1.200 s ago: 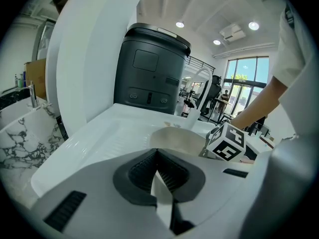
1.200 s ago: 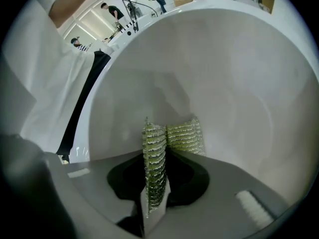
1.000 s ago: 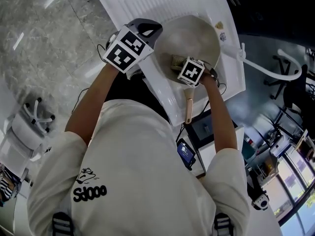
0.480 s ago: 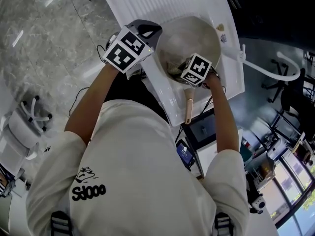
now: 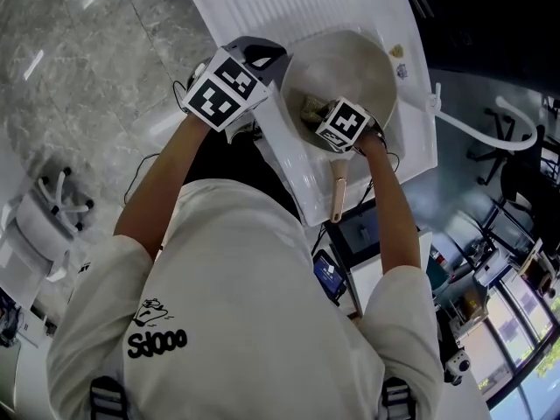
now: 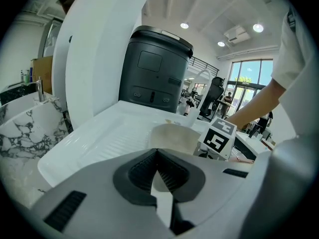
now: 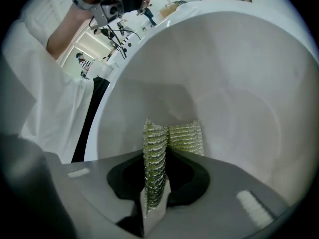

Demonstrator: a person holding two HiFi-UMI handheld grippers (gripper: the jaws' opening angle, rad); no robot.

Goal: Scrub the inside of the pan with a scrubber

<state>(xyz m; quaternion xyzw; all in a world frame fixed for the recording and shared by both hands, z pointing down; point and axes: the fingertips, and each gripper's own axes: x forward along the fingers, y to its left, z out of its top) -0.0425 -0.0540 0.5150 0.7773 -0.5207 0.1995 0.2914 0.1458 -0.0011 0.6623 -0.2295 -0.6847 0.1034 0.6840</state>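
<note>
The pan (image 5: 350, 64), pale and round, sits in a white sink tray (image 5: 254, 7), and its wooden handle (image 5: 336, 195) reaches off the pan's near side toward the person, over the tray's edge. The right hand-held gripper (image 7: 158, 153) is inside the pan, low on the side nearest the handle, and its jaws pinch a greenish-gold mesh scrubber (image 7: 183, 136). The scrubber stands folded on edge between them. Its free end pokes out past the jaw tips and lies against the pan's inner surface, close to where floor and wall meet. The rest of the pan's inside curves round it, smooth and light-coloured. In the head view this gripper's marker cube (image 5: 341, 122) covers the near part of the pan's bowl, with a bit of the scrubber showing just beyond it. The left hand-held gripper (image 6: 157, 152) is outside the pan, right at its left rim, with its jaws pressed together at the tips. Whether they nip the rim itself cannot be told, though the pan's pale wall shows through the narrow gap behind the tips. Beyond the pan in the left gripper view stands a dark grey bin (image 6: 154, 68). To the pan's left, past the tray, lies the grey marbled counter (image 5: 87, 77).
</note>
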